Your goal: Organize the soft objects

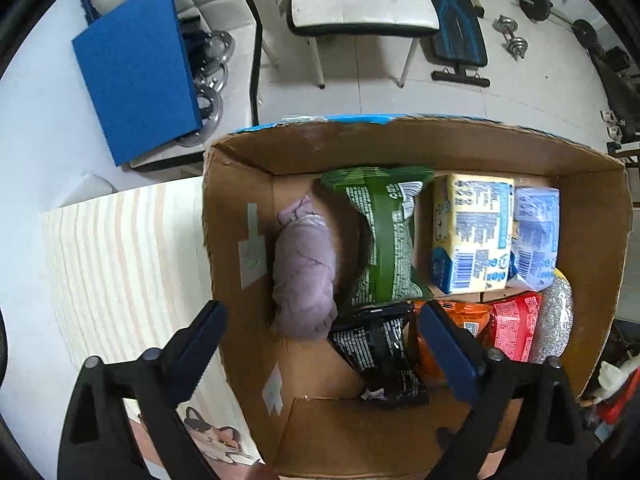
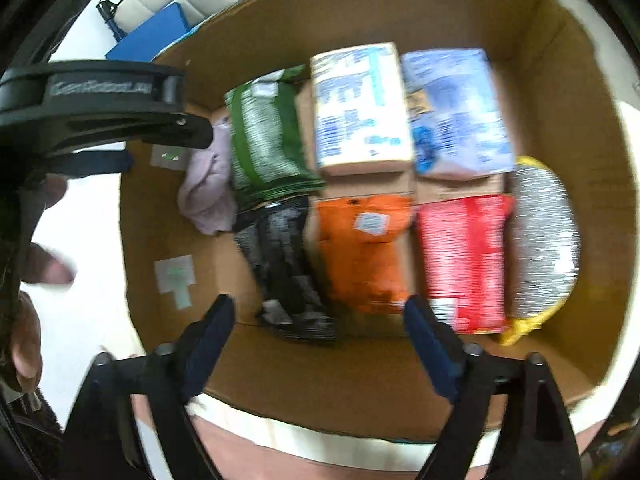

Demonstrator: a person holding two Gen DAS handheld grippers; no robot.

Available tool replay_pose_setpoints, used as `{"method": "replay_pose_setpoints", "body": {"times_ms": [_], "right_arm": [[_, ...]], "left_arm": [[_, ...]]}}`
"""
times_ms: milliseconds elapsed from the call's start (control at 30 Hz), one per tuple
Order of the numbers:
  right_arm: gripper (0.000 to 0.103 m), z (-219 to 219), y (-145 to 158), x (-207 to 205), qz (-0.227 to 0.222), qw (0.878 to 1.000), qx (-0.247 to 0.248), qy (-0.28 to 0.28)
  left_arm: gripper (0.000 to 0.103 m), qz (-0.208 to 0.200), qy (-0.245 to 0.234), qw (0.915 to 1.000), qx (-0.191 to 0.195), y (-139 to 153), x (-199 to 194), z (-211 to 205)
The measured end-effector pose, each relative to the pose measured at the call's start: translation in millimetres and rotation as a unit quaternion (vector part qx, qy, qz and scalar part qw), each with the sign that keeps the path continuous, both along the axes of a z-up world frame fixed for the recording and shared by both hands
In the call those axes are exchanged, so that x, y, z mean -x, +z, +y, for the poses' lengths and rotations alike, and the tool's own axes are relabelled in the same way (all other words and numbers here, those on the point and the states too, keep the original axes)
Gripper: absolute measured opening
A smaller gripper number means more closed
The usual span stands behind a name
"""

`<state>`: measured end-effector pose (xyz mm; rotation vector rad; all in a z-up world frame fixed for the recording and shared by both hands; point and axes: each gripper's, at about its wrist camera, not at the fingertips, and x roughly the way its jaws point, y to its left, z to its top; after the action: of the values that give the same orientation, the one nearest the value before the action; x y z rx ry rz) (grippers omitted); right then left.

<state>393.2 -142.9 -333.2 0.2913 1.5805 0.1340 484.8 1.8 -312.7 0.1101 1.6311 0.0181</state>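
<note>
Both claws (image 1: 320,344) (image 2: 320,340) gape above the seemingly packed cardboard box (image 1: 592,240).

Both your wrist views look steeply down into the same cardboard box (image 1: 400,148), close above it; right view blurred.

Left gripper (image 1: 320,344) and right gripper (image 2: 320,334) both hang spread wide, holding nothing.
</note>
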Motion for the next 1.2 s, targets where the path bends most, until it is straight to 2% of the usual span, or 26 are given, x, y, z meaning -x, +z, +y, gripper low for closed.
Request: {"method": "replay_pose_setpoints", "body": {"times_ms": [33,100,200,267,367,633,800,900,1200], "right_arm": [[0.093,-10.3,0.4,3.8,-0.01,1.0,0.021,-0.003],[0.103,-21.6,10.5,8.3,-0.028,0.998,0.059,-0.006],[0.103,-44.3,25.9,13.7,-0.049,0.993,0.103,-0.009],[0.103,-55.2,30.5,17.3,-0.054,0.992,0.113,-0.009],[0.103,-67.4,37.4,27.0,-0.061,0.99,0.123,-0.005],[0.103,-70.1,42.8,47.4,-0.073,0.989,0.13,-0.002],[0.103,-70.5,54.1,54.7,-0.082,0.989,0.126,-0.004],[0.103,-73.2,70.1,63.4,-0.097,0.988,0.124,-0.007],[0.103,-80.5,145.3,115.9,-0.164,0.98,0.116,-0.001]], "left_arm": [[0.1,-0.007,-0.002,1.0,-0.001,2.1,2.7,-2.1],[0.1,-0.026,-0.001,0.9997,0.005,10.1,15.7,-7.1],[0.1,-0.046,0.008,0.9982,0.036,21.4,42.2,-12.3],[0.1,-0.06,0.008,0.9968,0.052,26.3,57.1,-14.7],[0.1,-0.085,0.007,0.9951,0.048,35.6,84.6,-19.0],[0.1,-0.108,0.026,0.9928,0.045,43.6,123.8,-18.2],[0.1,-0.127,0.036,0.9903,0.043,62.2,140.4,-17.1],[0.1,-0.154,0.036,0.9869,0.033,81.8,152.1,-17.9],[0.1,-0.228,0.044,0.9706,0.062,156.2,217.2,-22.9]]}}
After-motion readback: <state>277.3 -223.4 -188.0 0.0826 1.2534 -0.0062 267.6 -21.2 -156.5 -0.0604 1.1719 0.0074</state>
